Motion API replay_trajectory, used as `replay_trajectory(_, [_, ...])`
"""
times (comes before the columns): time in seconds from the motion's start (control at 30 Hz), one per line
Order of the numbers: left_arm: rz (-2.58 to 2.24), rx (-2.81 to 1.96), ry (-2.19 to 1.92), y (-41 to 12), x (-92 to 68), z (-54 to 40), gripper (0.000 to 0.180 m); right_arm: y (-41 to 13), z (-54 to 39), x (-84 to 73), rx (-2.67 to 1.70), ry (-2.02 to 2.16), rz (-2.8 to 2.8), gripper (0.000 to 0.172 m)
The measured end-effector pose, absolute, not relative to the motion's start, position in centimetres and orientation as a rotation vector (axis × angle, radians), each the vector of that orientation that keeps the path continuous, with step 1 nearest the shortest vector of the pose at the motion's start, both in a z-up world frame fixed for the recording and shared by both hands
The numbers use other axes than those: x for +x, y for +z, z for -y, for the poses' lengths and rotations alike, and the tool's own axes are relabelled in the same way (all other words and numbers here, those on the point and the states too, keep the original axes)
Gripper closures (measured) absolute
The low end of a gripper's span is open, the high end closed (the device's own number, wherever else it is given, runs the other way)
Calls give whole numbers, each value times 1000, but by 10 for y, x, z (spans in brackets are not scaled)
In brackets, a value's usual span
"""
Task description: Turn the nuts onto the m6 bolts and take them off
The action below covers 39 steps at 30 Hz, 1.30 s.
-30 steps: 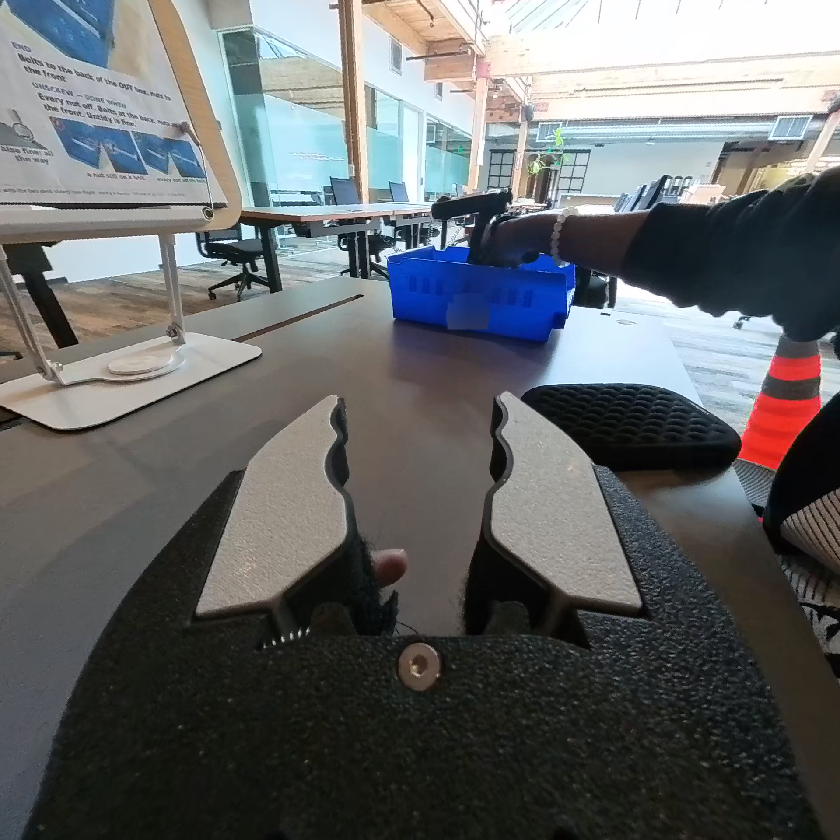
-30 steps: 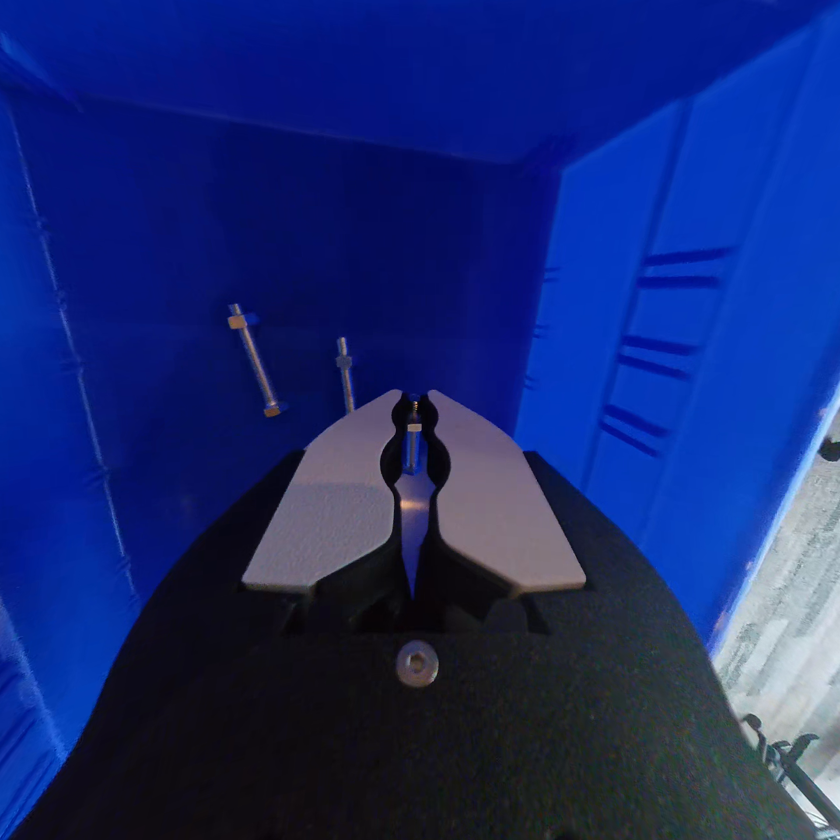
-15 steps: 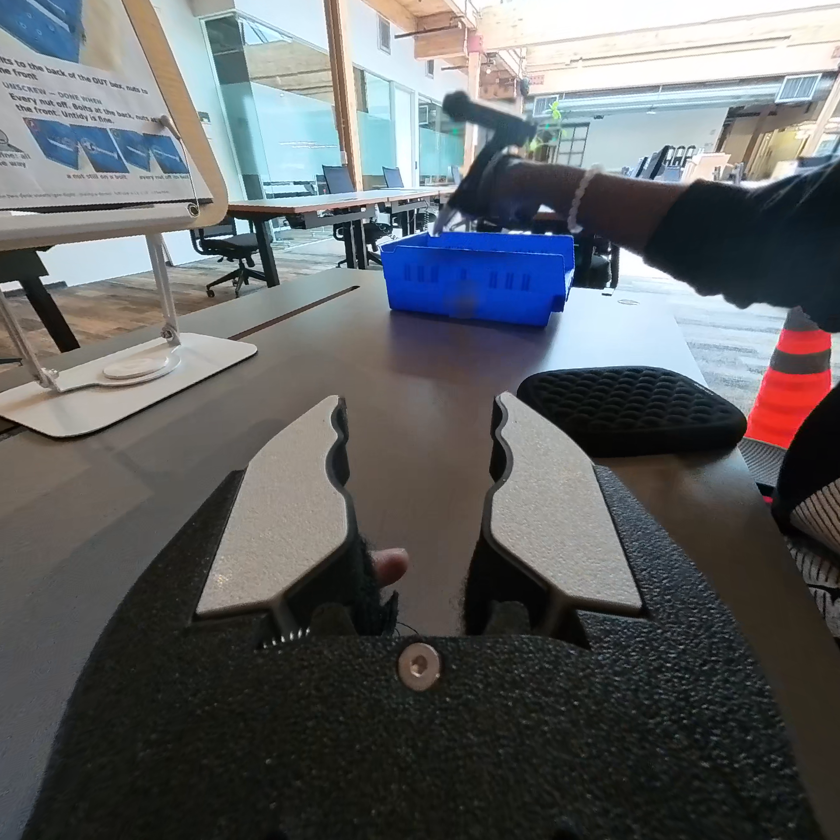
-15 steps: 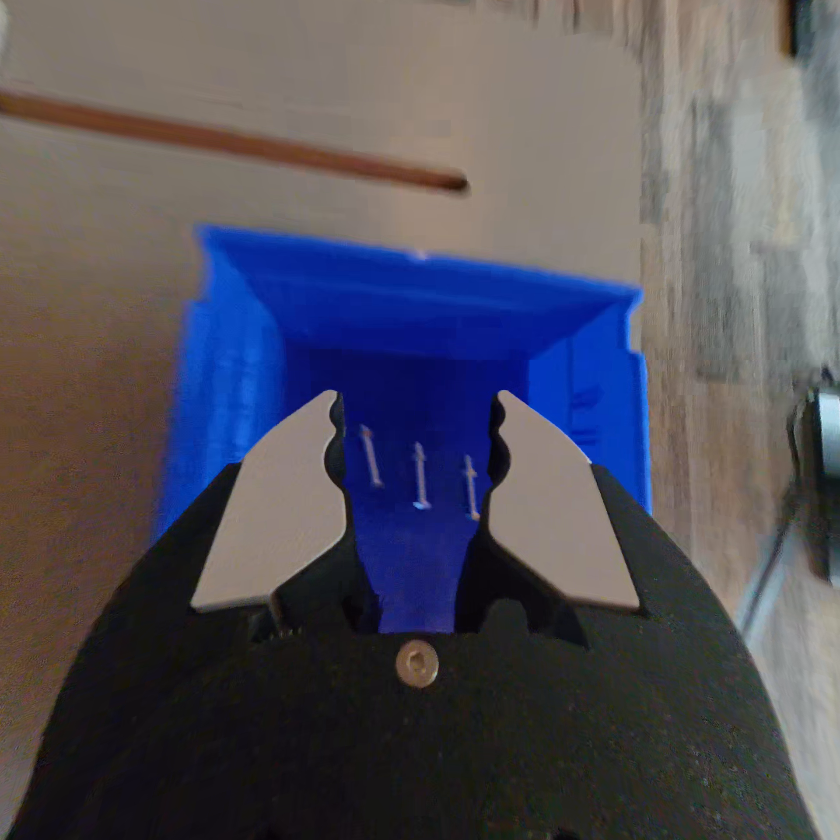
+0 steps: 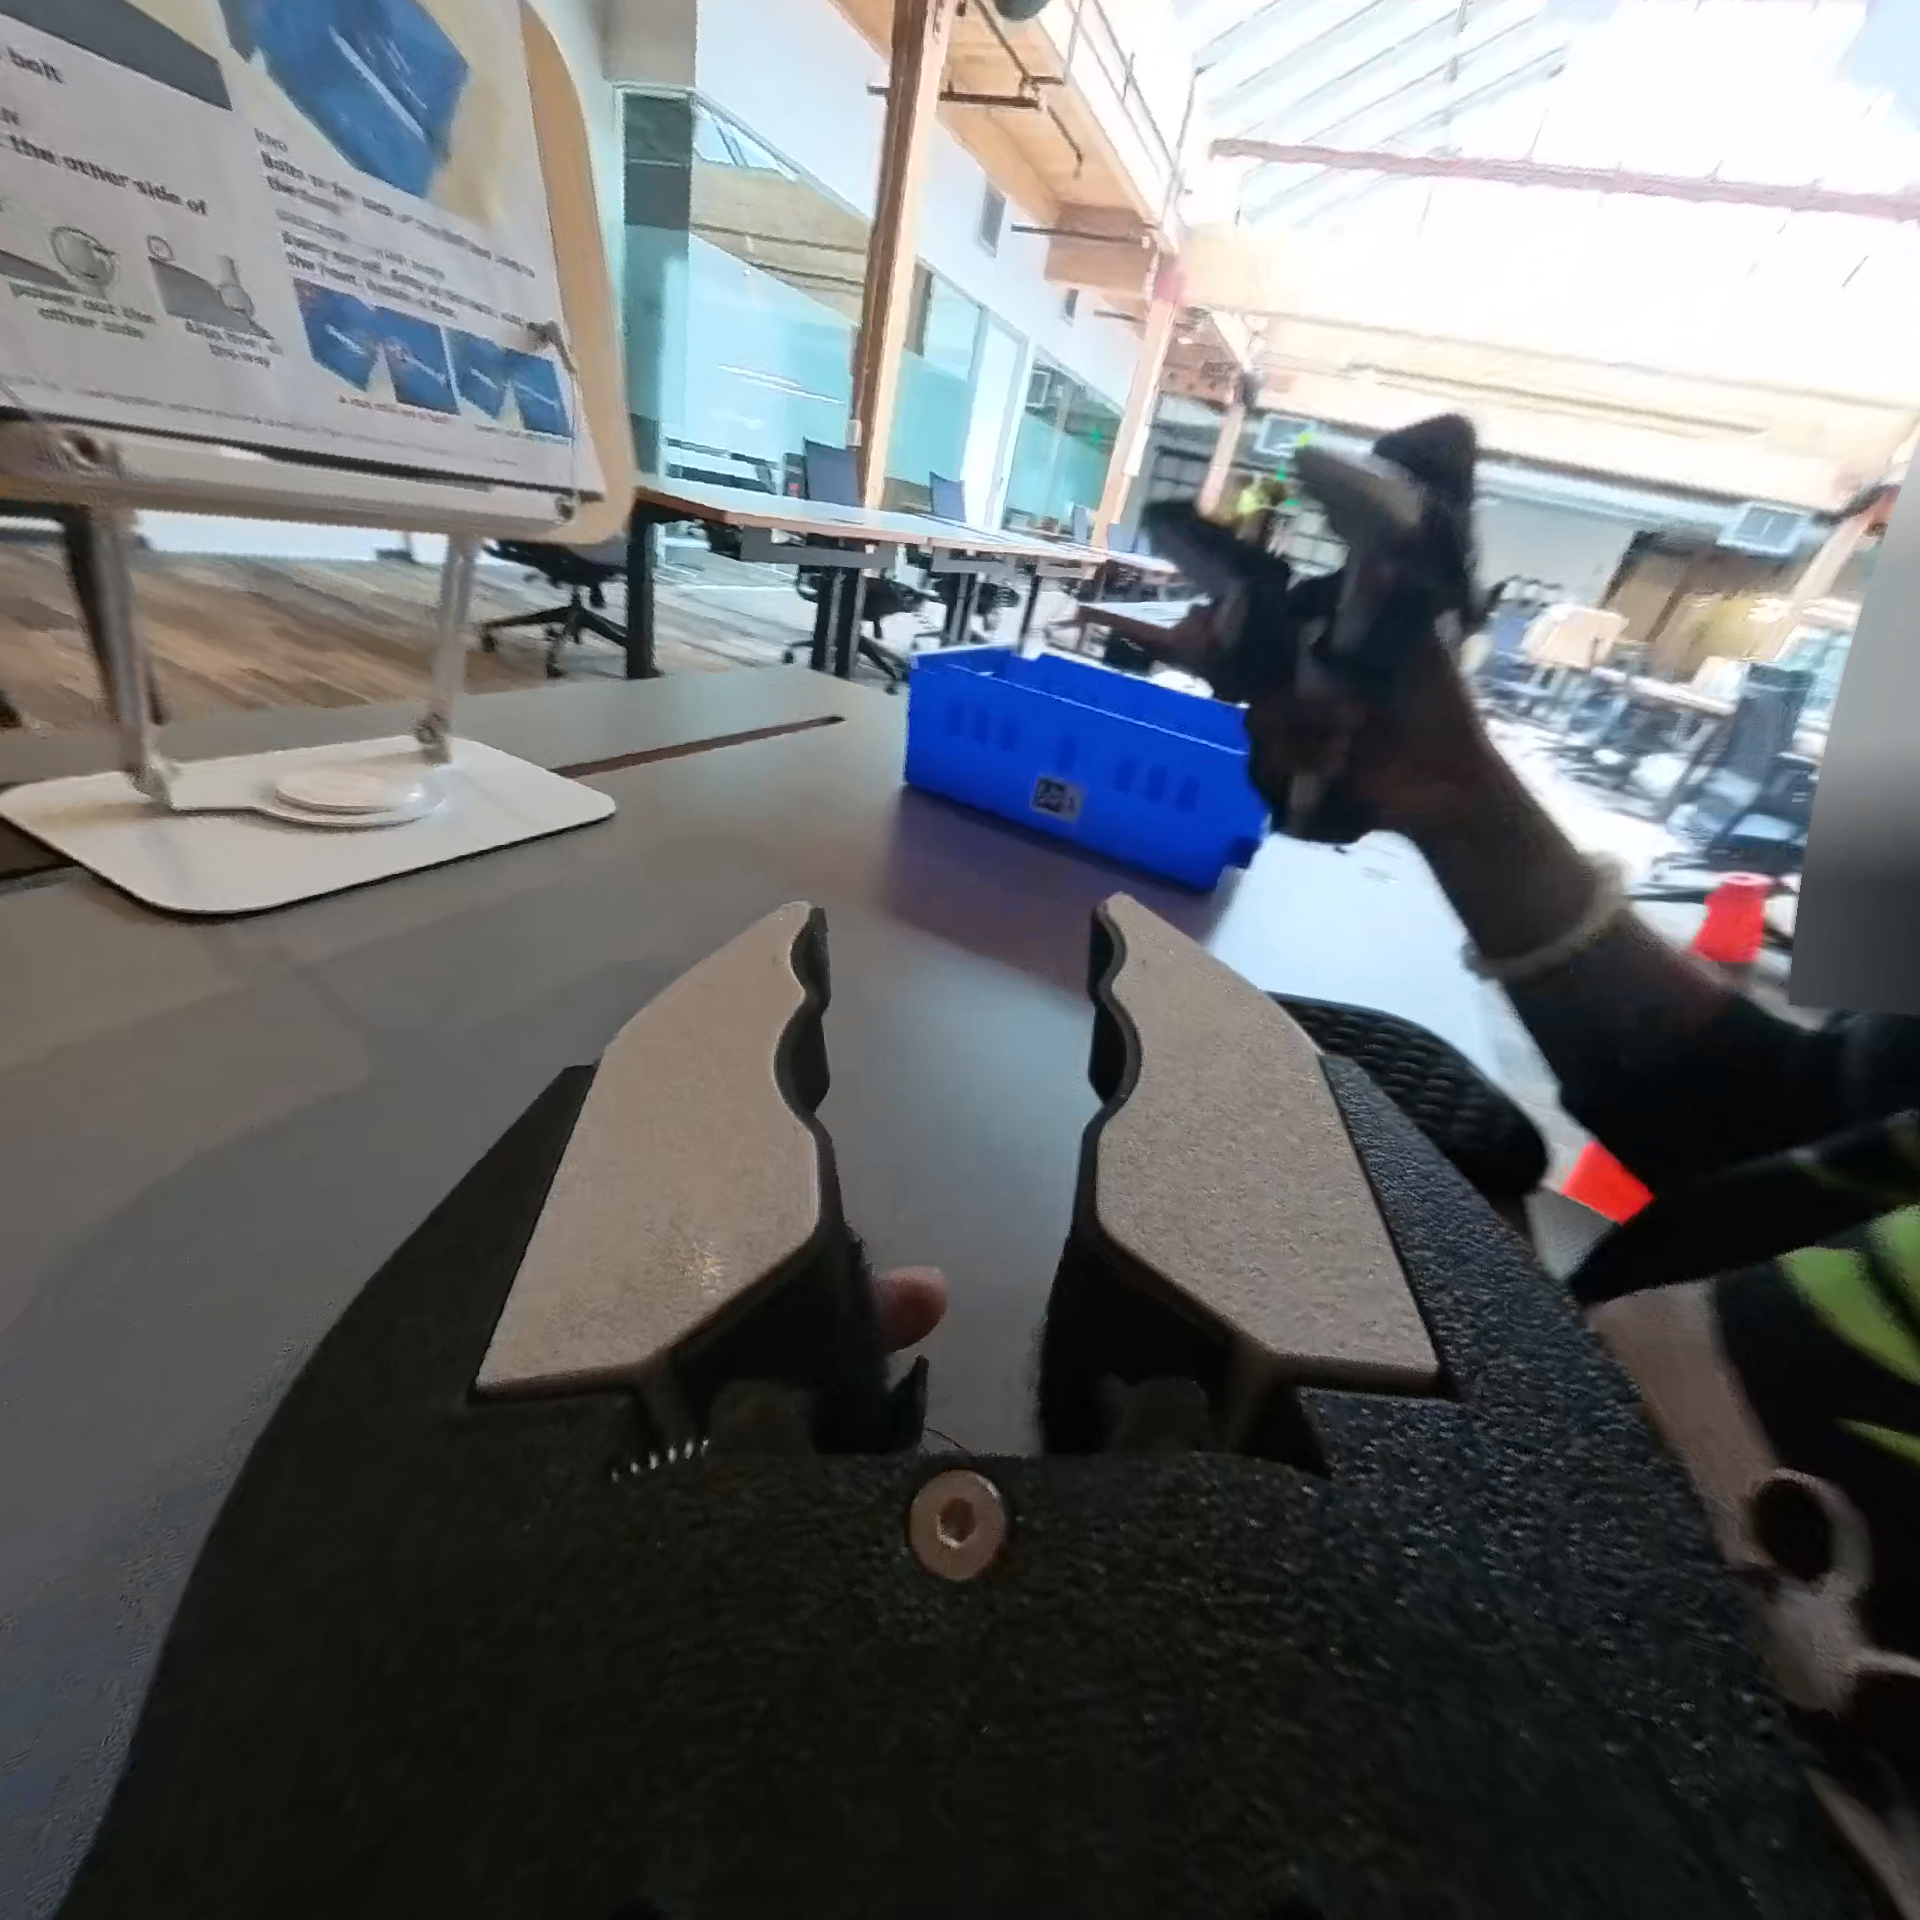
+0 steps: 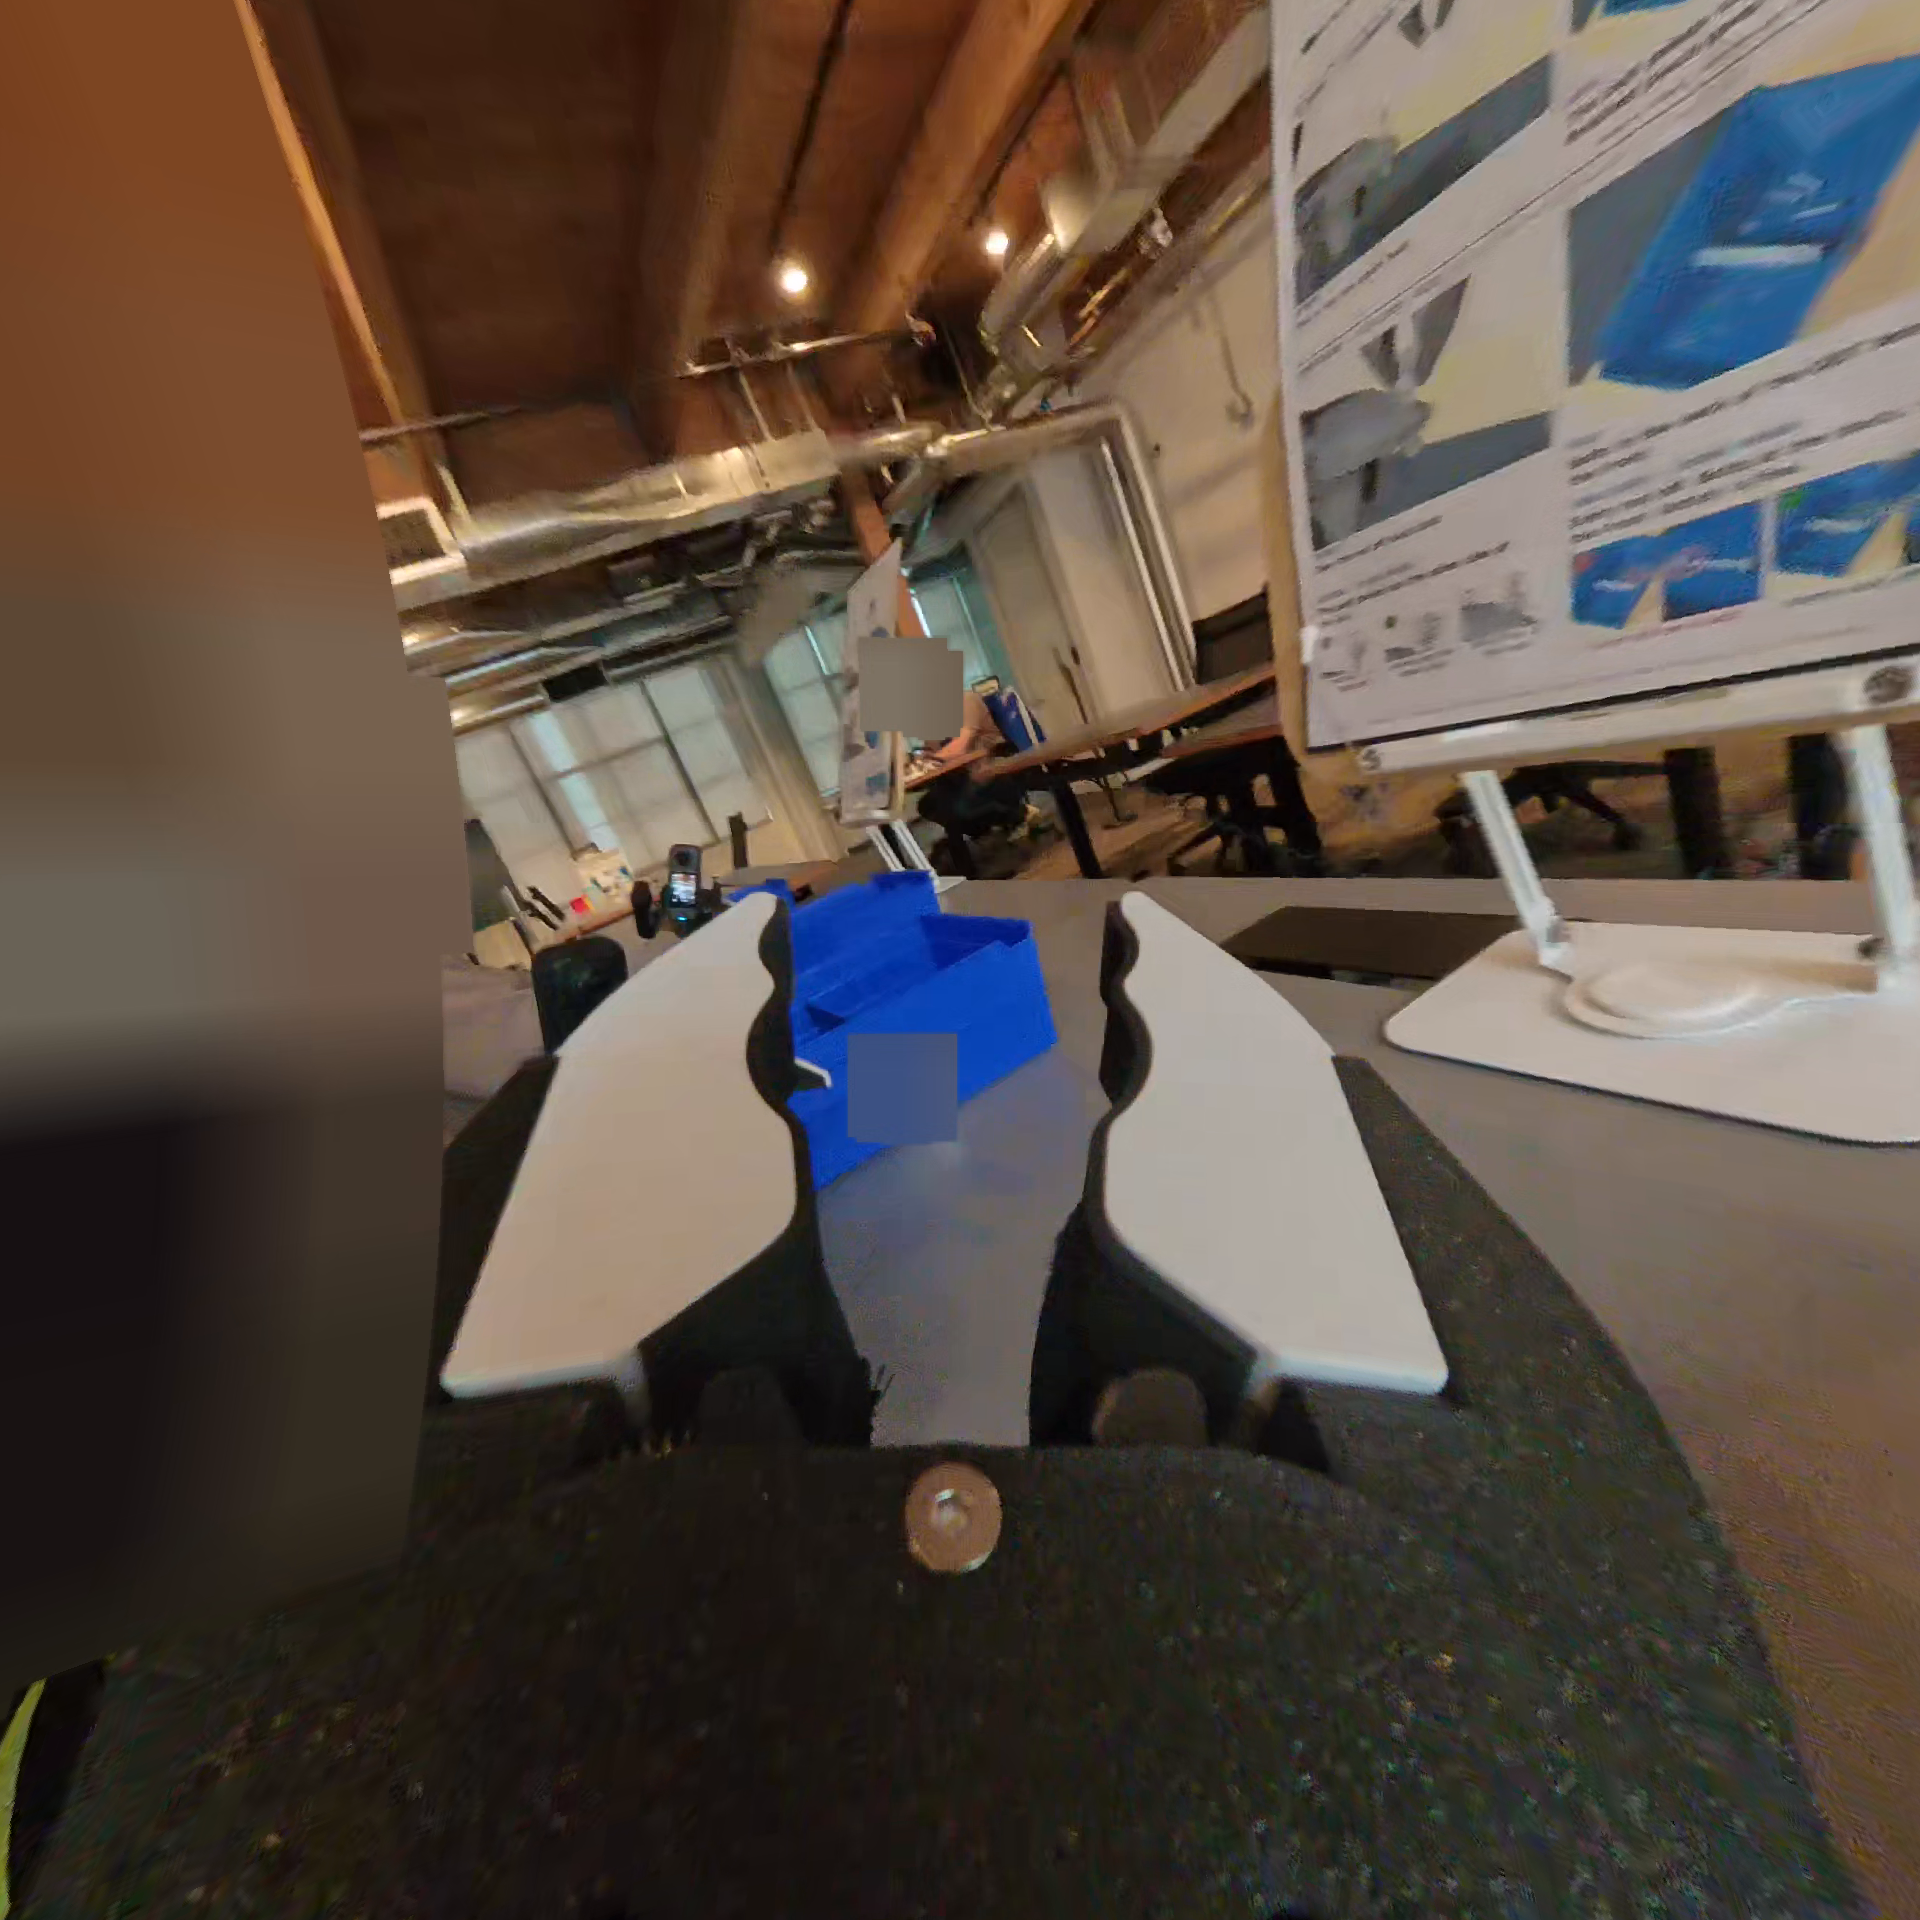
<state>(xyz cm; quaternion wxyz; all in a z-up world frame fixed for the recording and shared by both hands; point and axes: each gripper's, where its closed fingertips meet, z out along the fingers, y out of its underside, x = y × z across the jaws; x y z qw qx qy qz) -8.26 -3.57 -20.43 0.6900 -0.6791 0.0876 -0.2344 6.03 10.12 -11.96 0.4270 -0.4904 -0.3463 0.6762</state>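
Observation:
The blue bin (image 5: 1070,758) stands on the dark table (image 5: 520,1018), ahead and to the right of my left gripper. My left gripper (image 5: 956,914) is open and empty, low over the bare table. My right gripper (image 6: 948,904) is open and empty, out of the bin and looking across the table at the bin (image 6: 935,997) from a short way off. In the left wrist view the hand (image 5: 1382,748) that holds it is raised beside the bin's right end. The inside of the bin is hidden, so no bolts or nuts show.
A white stand with a printed sheet (image 5: 312,821) sits at the left of the table, and shows at the right in the right wrist view (image 6: 1662,1018). A black mesh pad (image 5: 1423,1081) lies at the right edge. Orange cones (image 5: 1605,1184) stand on the floor beyond. The grippers' ends are close to 20 centimetres from one another.
My right gripper was shut on a bolt inside the bin, opened and left it there, then lifted out and swung away. My left gripper's fingers came a little closer together and it turned left.

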Motion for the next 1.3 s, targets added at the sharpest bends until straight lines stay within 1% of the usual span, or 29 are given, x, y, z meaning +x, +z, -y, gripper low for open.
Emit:
replay_trajectory(0.07, [-226, -1554, -540, -194, -86, 47, 131, -135, -96, 51, -1209, 1692, 871, 113])
replay_trajectory(0.17, [-253, -1684, -383, -178, -127, 66, 131, -156, -103, 41, -1203, 1629, 878, 114])
replay_trajectory(0.27, [-186, -1840, -170, -159, -206, 83, 133, -171, -111, 35, -1232, 1597, 918, 113])
replay_trajectory(0.33, [-90, -1962, -21, -156, -271, 88, 137, -178, -116, 33, -1251, 1551, 949, 111])
replay_trajectory(0.4, [-30, -2136, -23, -170, -319, 88, 148, -181, -117, 33, -1241, 1538, 966, 112])
replay_trajectory(0.47, [29, -2342, -119, -197, -349, 83, 152, -184, -115, 32, -1239, 1557, 974, 112])
replay_trajectory(0.53, [71, -2511, -186, -227, -367, 74, 151, -191, -114, 28, -1259, 1526, 1001, 113])
replay_trajectory(0.63, [74, -2703, -172, -272, -376, 61, 145, -196, -112, 24, -1274, 1472, 1045, 116])
replay_trajectory(0.8, [51, -2872, -87, -325, -379, 43, 143, -197, -112, 24, -1275, 1444, 1060, 119])
replay_trajectory(0.97, [96, -2912, -78, -336, -382, 36, 150, -195, -115, 29, -1270, 1437, 1037, 121])
replay_trajectory(1.13, [100, -2977, -49, -344, -384, 40, 151, -196, -116, 30, -1270, 1417, 1051, 122])
replay_trajectory(1.2, [97, -2981, -14, -345, -386, 40, 156, -196, -116, 30, -1271, 1402, 1057, 122])
replay_trajectory(1.23, [75, -2980, -32, -345, -382, 40, 170, -197, -116, 30, -1270, 1398, 1061, 122])
replay_trajectory(1.3, [20, -2974, -24, -345, -379, 39, 175, -197, -116, 30, -1271, 1393, 1068, 122])
